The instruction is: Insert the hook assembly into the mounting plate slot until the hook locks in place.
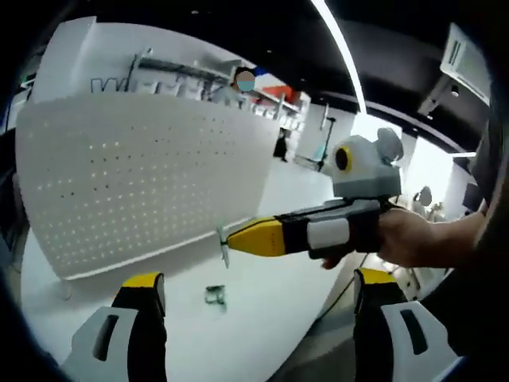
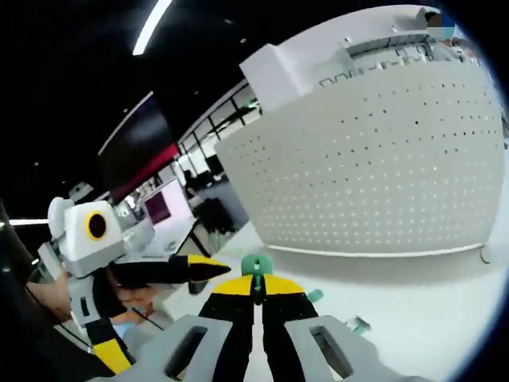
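Ahead of the right tool [image 2: 256, 290], clamped on the hook assembly [image 2: 256, 267], stands the pegboard [image 2: 374, 175]; left tool [image 1: 258, 294] open, farther off

White round table [image 1: 262, 318], smooth and pale. Standing upright on it, a curved white perforated plate [image 1: 135, 179], raised on small feet near the far edge. Lying loose on the bare top in front, one small green-and-metal hook piece [image 1: 215, 296].
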`<state>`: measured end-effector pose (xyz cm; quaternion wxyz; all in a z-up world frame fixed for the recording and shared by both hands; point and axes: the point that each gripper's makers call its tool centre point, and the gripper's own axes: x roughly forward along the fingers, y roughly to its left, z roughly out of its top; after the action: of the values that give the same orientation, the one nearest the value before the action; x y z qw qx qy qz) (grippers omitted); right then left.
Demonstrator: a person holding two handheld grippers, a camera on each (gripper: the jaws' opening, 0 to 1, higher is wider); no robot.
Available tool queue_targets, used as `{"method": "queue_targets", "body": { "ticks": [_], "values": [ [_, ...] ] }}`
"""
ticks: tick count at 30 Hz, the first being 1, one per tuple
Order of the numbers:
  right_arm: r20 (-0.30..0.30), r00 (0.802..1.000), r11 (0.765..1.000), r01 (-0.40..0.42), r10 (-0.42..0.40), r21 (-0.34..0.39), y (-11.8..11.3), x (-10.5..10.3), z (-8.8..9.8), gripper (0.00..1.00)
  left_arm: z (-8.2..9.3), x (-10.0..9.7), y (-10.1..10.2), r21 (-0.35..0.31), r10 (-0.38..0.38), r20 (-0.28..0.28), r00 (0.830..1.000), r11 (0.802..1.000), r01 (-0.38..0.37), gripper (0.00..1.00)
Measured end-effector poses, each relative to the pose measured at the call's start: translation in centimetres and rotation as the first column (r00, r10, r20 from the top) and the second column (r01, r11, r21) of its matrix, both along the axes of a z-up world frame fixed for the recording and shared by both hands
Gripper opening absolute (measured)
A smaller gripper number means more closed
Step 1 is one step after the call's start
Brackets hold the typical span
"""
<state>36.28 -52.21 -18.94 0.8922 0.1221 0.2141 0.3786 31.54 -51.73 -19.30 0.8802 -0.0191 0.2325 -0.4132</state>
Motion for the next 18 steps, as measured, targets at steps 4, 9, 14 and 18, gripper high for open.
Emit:
{"method": "queue_targets", "body": {
  "ticks": [4,9,14,18],
  "values": [
    [0.029,1.0,1.0,0.009,-0.008,-0.023,0.0,0.6,0.2,0.0,0.7,-0.3,0.6,-0.025,0.01,0.007,1.0,1.0,-0.01,1.0],
    [0.103,0.992,0.994,0.084,-0.077,-0.064,-0.9,2.3,0.8,0.0,1.2,0.0,1.7,-0.041,0.049,0.01,0.999,0.998,-0.049,1.0],
    [0.164,0.98,0.988,0.132,-0.117,-0.085,-1.7,3.7,1.3,0.0,1.0,0.4,3.3,-0.037,0.105,-0.009,0.994,0.994,-0.106,1.0],
    [0.192,0.971,0.982,0.161,-0.14,-0.101,-2.5,4.8,1.8,0.0,1.2,0.6,4.1,-0.032,0.126,-0.008,0.992,0.991,-0.126,1.0]
  ]
}}
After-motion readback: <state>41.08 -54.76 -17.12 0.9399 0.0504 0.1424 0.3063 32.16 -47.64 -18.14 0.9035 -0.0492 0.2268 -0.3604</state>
